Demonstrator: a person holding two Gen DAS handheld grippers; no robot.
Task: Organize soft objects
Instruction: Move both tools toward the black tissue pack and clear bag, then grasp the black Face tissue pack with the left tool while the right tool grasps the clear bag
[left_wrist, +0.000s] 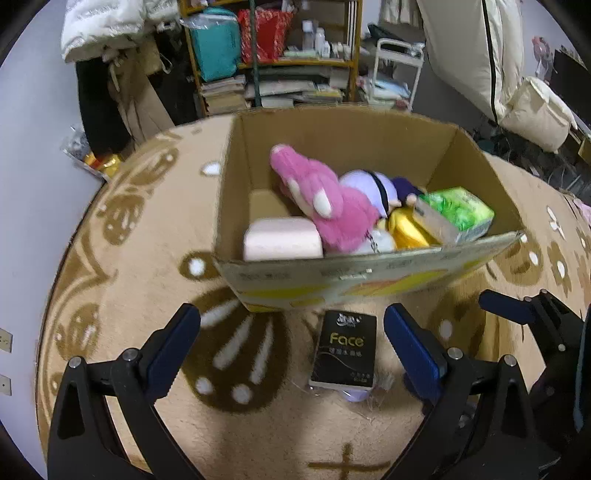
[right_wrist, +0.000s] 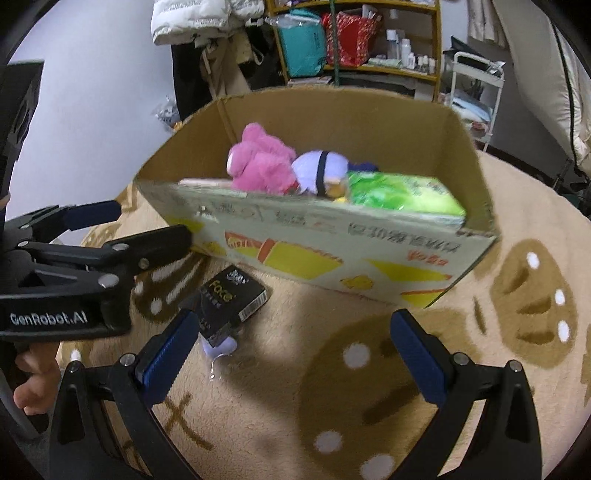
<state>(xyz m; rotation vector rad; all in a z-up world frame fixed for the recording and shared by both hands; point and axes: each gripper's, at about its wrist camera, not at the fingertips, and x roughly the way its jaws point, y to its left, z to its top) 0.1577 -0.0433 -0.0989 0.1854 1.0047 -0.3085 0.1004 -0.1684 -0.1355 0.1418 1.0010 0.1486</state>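
Note:
A black "Face" tissue pack (left_wrist: 345, 350) lies on the tan rug just in front of a cardboard box (left_wrist: 369, 280), on top of a small lilac item. It also shows in the right wrist view (right_wrist: 231, 299). The box (right_wrist: 332, 251) holds a pink plush (left_wrist: 325, 199), a lilac plush doll (left_wrist: 373, 184), a green tissue pack (left_wrist: 460, 210), a yellow item and a pale pink block (left_wrist: 282, 238). My left gripper (left_wrist: 291, 339) is open and empty, with the black pack between its fingers. My right gripper (right_wrist: 291, 350) is open and empty, right of the pack.
The round tan rug (left_wrist: 129, 295) with brown flower patterns covers the floor. Behind the box stand a cluttered shelf (left_wrist: 273, 55), a white cart (left_wrist: 395, 70), hanging coats and a white duvet. The left gripper's body (right_wrist: 74, 273) is in the right wrist view.

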